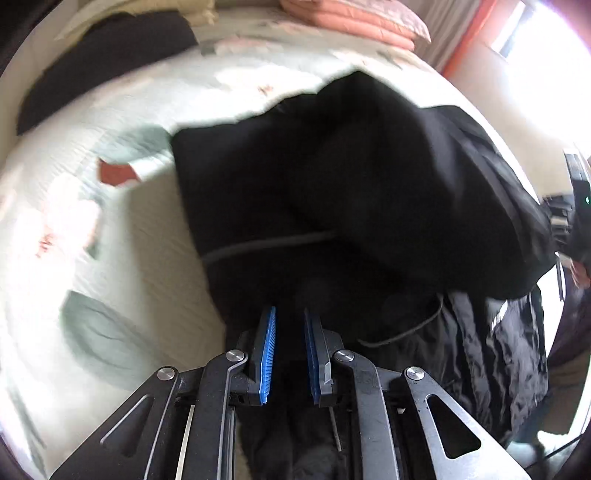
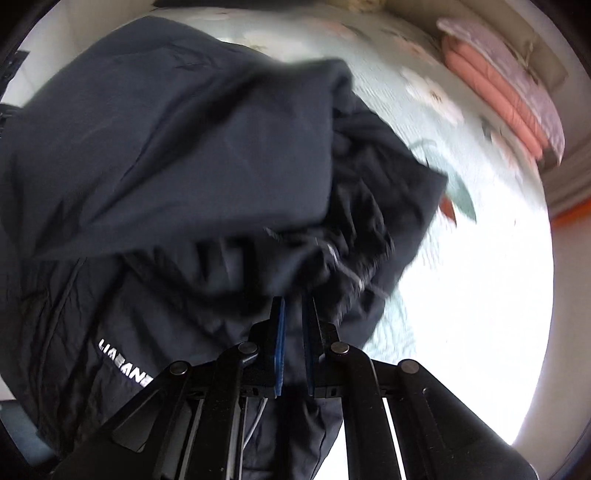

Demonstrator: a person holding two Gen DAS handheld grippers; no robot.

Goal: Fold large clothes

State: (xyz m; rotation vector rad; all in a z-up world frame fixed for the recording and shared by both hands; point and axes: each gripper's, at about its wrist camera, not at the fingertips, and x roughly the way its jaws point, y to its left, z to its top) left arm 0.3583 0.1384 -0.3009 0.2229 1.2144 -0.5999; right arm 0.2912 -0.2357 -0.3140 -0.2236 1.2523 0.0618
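A large black garment [image 1: 332, 177] lies bunched and partly lifted over a floral quilted bed [image 1: 122, 236]. A pale drawstring [image 1: 266, 243] crosses it. My left gripper [image 1: 289, 312] points steeply down, its blue pads nearly together with black fabric pinched between them. In the right wrist view the same dark garment [image 2: 166, 140] hangs in folds, with white lettering [image 2: 125, 363] on a thinner layer at lower left. My right gripper [image 2: 294, 299] is shut on a gathered, wrinkled edge of the cloth. Both views are motion-blurred.
Pink folded pillows [image 1: 354, 18] sit at the head of the bed, also visible as pink pillows [image 2: 495, 99] at upper right. Another dark cloth [image 1: 103, 62] lies at the far left. The bed's quilt [image 2: 461, 258] is bare to the right of the garment. A bright window [image 1: 517, 33] is beyond.
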